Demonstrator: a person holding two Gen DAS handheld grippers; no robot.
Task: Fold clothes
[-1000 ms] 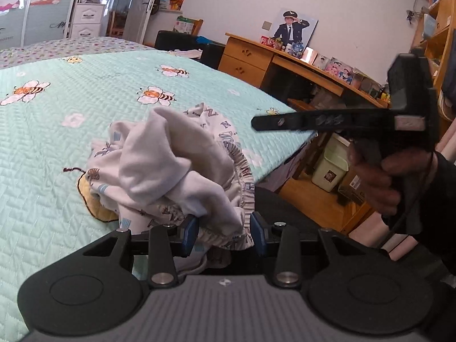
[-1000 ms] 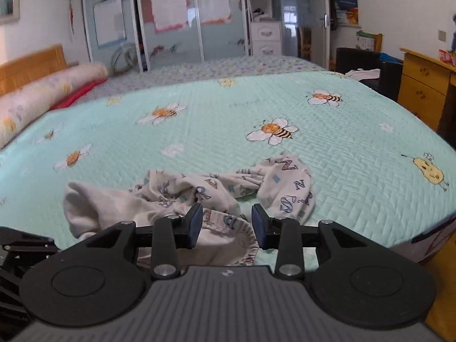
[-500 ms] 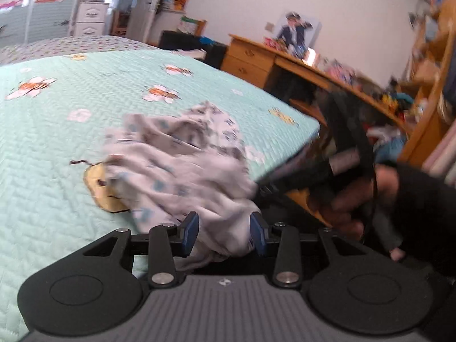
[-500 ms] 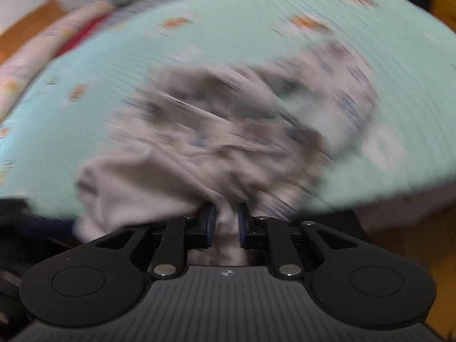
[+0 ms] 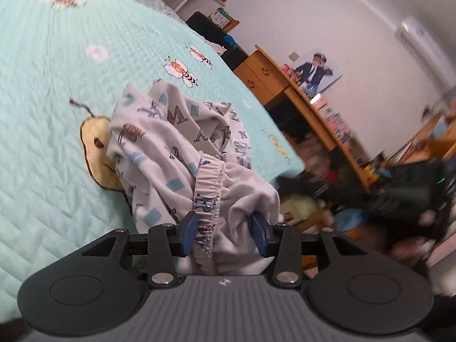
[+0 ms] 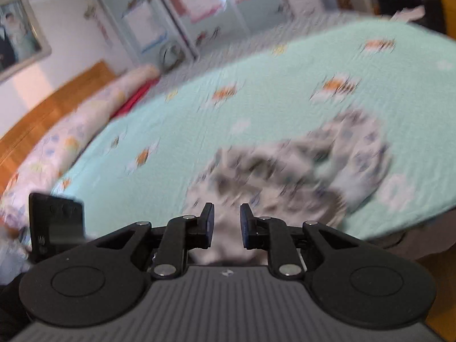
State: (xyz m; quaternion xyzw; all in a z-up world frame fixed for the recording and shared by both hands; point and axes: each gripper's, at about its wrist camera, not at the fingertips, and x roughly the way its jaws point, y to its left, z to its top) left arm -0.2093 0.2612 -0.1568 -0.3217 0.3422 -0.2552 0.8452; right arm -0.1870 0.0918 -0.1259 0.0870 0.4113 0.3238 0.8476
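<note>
A crumpled white garment [image 5: 171, 148] with blue letter print and an elastic waistband lies near the edge of the mint bee-print bed quilt [image 5: 42, 85]. My left gripper [image 5: 223, 229] is shut on a bunch of the waistband, and the cloth fills the gap between its blue pads. In the right wrist view the garment [image 6: 299, 171] is blurred. My right gripper [image 6: 226, 222] sits low over its near end, jaws opening, with pale cloth between them but not pinched. The right gripper [image 5: 413, 193] shows as a dark blur in the left wrist view. A black part of the left gripper [image 6: 57, 222] shows at lower left.
A wooden desk [image 5: 299, 97] with a framed picture [image 5: 317, 69] stands past the bed's edge. A wooden headboard [image 6: 42, 119] and a long patterned pillow [image 6: 71, 142] line the bed's far side, with a wardrobe [image 6: 185, 14] behind. Bare quilt [image 6: 285, 91] stretches beyond the garment.
The left gripper rolled and sank while keeping hold of the cloth. The right gripper dropped onto the garment, closed on it, then widened again. The garment was pulled and reshaped.
</note>
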